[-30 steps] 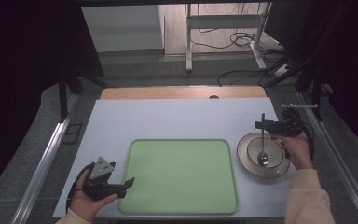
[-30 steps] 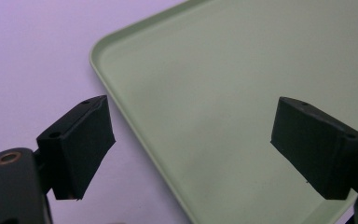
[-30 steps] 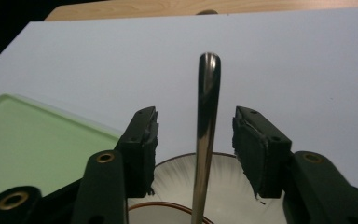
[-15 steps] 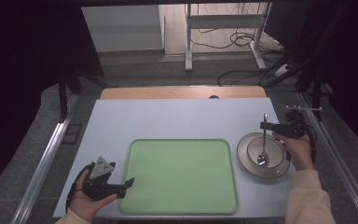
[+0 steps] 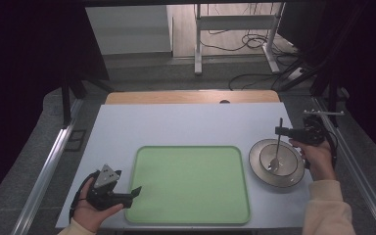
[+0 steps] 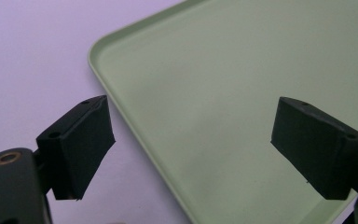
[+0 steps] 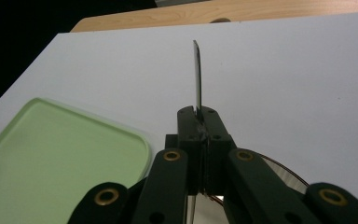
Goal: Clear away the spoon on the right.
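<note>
A metal spoon (image 5: pixel 277 147) stands nearly upright with its head in a round grey bowl (image 5: pixel 255 166) at the table's right. My right gripper (image 5: pixel 280 130) is shut on its handle. In the right gripper view the handle (image 7: pixel 197 74) rises from the closed jaws of the right gripper (image 7: pixel 199 116), above the bowl's rim (image 7: pixel 286 173). A pale green tray (image 5: pixel 191 183) lies at the table's front middle. My left gripper (image 5: pixel 136 191) rests open at the tray's left edge. In the left gripper view the left gripper (image 6: pixel 191 144) has its jaws wide apart over the tray's corner (image 6: pixel 237 88), holding nothing.
The white table (image 5: pixel 186 125) has free room behind the tray. A wooden strip (image 5: pixel 191 97) runs along its far edge. Metal rails (image 5: pixel 49 166) flank both sides, and cables lie on the floor beyond.
My right gripper has shifted slightly right with the spoon, whose head stays in the bowl. The left gripper has not moved.
</note>
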A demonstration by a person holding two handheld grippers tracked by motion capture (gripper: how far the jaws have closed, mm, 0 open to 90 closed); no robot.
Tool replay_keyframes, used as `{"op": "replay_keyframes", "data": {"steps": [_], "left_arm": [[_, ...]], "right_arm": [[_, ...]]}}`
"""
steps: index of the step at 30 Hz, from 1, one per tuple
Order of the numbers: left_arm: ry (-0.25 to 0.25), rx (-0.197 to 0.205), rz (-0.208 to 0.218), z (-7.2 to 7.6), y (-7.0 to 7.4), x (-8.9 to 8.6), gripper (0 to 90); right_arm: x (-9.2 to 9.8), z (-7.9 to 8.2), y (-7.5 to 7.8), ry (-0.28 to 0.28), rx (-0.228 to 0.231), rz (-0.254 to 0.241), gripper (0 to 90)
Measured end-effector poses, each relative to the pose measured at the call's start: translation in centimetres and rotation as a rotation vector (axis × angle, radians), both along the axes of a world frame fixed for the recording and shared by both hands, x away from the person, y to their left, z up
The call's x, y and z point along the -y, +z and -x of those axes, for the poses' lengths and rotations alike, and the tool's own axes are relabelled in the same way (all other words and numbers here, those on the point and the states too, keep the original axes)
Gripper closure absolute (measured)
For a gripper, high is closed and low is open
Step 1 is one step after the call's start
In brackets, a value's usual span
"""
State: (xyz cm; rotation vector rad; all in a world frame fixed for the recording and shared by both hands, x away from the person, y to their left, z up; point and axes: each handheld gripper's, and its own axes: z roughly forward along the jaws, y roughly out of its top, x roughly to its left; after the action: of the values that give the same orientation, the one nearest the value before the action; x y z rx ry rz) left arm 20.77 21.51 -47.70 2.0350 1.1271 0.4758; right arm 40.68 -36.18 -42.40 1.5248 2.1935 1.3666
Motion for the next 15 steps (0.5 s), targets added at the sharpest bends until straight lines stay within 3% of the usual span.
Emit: {"op": "replay_keyframes", "data": {"steps": [7,15], "left_arm": [[0.001,0.004,0.003,0.0,0.1,-0.1,12.6],[-0.001,0.005,0.001,0.0,0.0,0.0,12.6]], "right_arm": [[0.2,0.6,1.0,0.006,0.035,-0.016,88.5],[0.9,1.7,3.2,0.003,0.103,-0.055,88.5]]}}
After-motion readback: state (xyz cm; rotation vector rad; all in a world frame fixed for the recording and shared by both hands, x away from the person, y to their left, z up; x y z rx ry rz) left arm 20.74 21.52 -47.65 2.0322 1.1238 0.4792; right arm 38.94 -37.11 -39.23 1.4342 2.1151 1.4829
